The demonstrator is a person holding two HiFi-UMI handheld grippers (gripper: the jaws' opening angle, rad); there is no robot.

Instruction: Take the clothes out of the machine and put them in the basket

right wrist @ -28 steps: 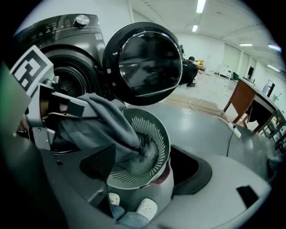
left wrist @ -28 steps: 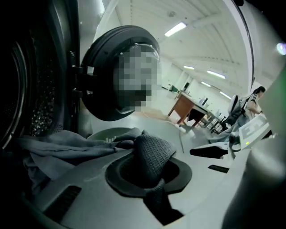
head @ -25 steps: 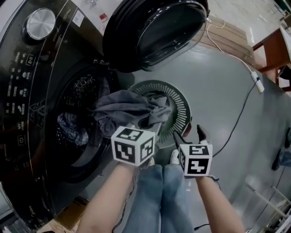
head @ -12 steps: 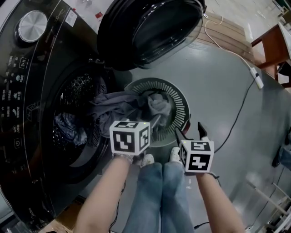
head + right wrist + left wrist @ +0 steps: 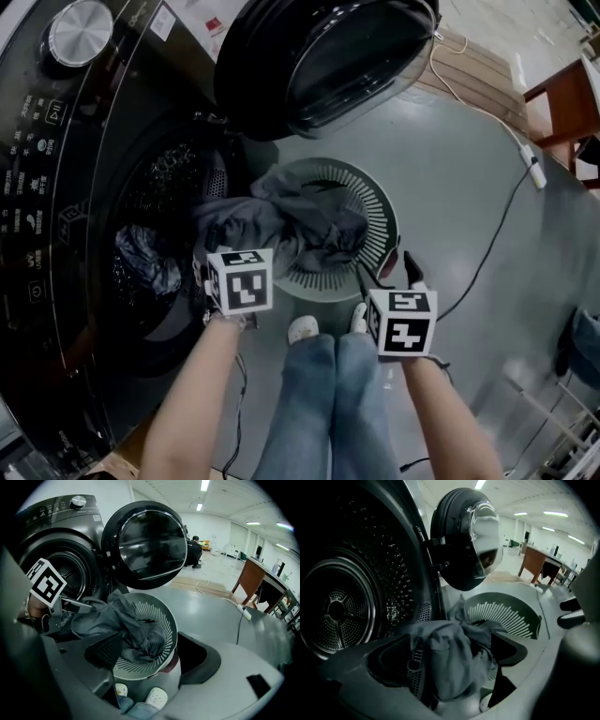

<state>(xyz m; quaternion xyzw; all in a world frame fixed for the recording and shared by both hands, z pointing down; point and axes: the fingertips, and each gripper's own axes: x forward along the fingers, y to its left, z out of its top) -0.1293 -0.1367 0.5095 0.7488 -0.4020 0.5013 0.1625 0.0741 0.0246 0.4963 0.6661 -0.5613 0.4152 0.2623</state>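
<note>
A grey garment (image 5: 291,220) lies draped from the washing machine's door opening (image 5: 159,187) over the rim of the round green slatted basket (image 5: 375,202) and into it. My left gripper (image 5: 220,248) hangs at the machine's mouth. Its jaws are opening, and the garment (image 5: 450,653) lies loose between them, unpinched. More dark clothes (image 5: 141,258) sit inside the drum (image 5: 337,611). My right gripper (image 5: 384,269) hovers open at the basket's near edge, holding nothing. In the right gripper view, the garment (image 5: 122,620) fills the basket's (image 5: 161,620) left half.
The machine's round door (image 5: 328,56) stands swung open above the basket. The person's shoes (image 5: 305,328) and jeans are right below the basket. A white cable with a plug block (image 5: 530,169) crosses the grey floor at the right, near a wooden table (image 5: 562,103).
My left gripper has swung left toward the machine's opening and opened its jaws. The grey garment has slumped lower onto the basket. The right gripper has stayed put.
</note>
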